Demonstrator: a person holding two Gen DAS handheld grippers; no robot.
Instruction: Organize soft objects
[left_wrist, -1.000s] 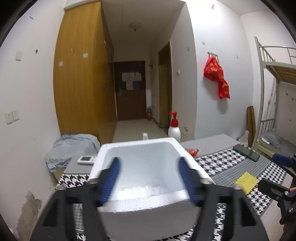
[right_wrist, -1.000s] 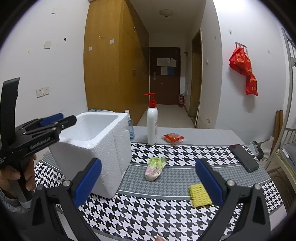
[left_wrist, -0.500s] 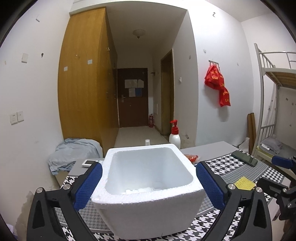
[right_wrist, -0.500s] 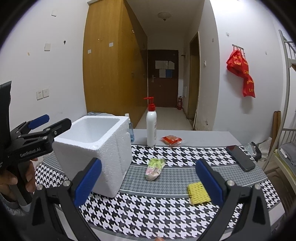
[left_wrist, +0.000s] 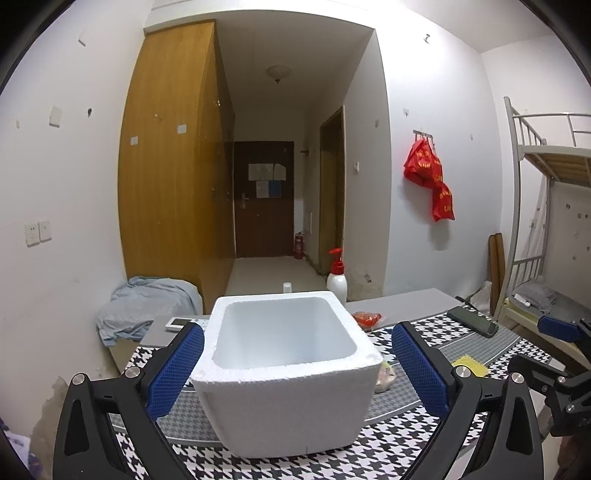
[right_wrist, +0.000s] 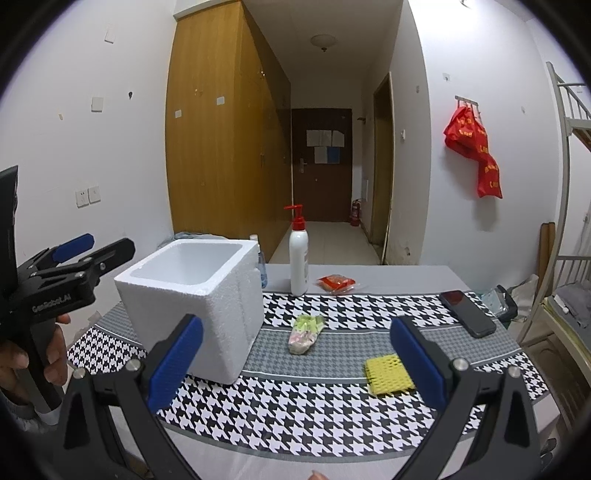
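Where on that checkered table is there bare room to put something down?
Free: the near strip in front of the foam box and yellow sponge, and between sponge and phone. Crowded: the back edge, around the pump bottle and red packet.

The left claw (left_wrist: 297, 363) is standing wide open, pointing slightly downward. The right claw (right_wrist: 295, 362) is gaping equally wide, empty. A hand (right_wrist: 22, 363) is gripping the left claw's handle.
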